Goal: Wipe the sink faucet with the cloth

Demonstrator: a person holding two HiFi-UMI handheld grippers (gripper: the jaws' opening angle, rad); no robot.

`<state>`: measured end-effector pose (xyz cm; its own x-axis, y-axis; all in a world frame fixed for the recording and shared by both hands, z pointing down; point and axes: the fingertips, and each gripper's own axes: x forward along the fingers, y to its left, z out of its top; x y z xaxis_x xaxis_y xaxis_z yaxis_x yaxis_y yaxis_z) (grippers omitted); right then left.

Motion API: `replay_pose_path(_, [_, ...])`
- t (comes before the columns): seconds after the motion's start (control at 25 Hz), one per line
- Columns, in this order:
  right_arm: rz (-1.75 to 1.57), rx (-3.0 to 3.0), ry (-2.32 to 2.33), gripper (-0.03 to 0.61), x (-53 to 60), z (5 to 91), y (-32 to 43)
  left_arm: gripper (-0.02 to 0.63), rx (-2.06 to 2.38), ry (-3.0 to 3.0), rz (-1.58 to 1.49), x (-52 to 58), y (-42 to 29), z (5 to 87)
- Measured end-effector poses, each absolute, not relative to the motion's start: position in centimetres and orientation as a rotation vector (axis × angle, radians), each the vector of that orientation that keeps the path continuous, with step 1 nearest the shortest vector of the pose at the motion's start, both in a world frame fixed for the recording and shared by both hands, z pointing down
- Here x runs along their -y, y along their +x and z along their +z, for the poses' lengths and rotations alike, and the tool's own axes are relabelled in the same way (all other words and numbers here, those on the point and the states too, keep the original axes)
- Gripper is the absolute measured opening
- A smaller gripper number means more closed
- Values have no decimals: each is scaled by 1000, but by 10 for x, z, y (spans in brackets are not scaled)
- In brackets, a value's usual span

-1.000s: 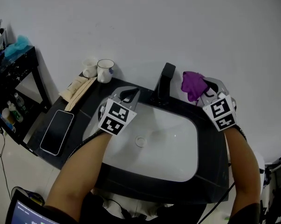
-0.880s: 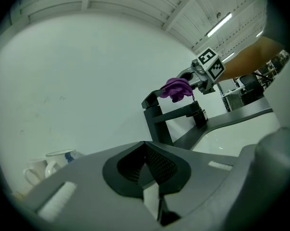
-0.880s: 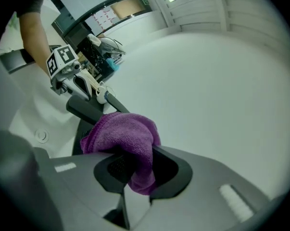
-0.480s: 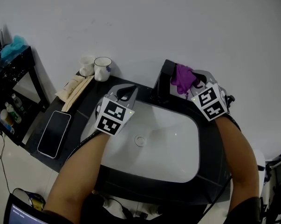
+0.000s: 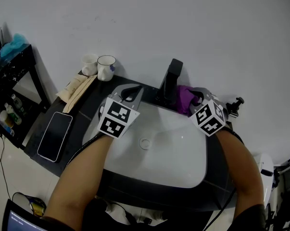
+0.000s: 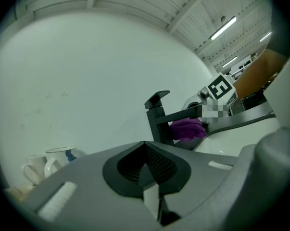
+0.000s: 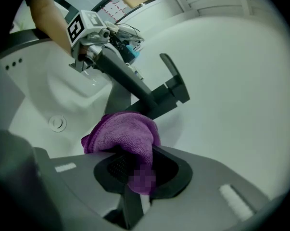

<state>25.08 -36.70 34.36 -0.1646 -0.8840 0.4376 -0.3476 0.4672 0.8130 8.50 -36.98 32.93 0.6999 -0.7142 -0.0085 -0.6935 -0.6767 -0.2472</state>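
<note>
Purple cloth [image 7: 128, 134] clamped in right claw [image 7: 135, 171], beside black faucet [image 5: 169, 84].

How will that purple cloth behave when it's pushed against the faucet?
Probably floppy: the purple cloth bunches in soft folds where the right gripper pinches it. Likely light and grippy, given its fuzzy pile. Pushed against the faucet, it should crumple around it rather than slide.
</note>
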Motion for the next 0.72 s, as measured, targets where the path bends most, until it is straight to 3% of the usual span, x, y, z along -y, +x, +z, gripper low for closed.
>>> replay_pose_path(0.36, [-606, 1877, 1150, 75, 313, 343, 236, 17, -1149, -2643, -112, 368, 85, 324])
replay_pose_path(0.52, [-288, 2164, 1347, 75, 278, 341, 218, 17, -1201, -2677, -60, 370, 75, 318])
replay_pose_path(0.72, [254, 2506, 1672, 76, 269, 344, 159, 18, -1415, -2830, 307, 367, 22, 287])
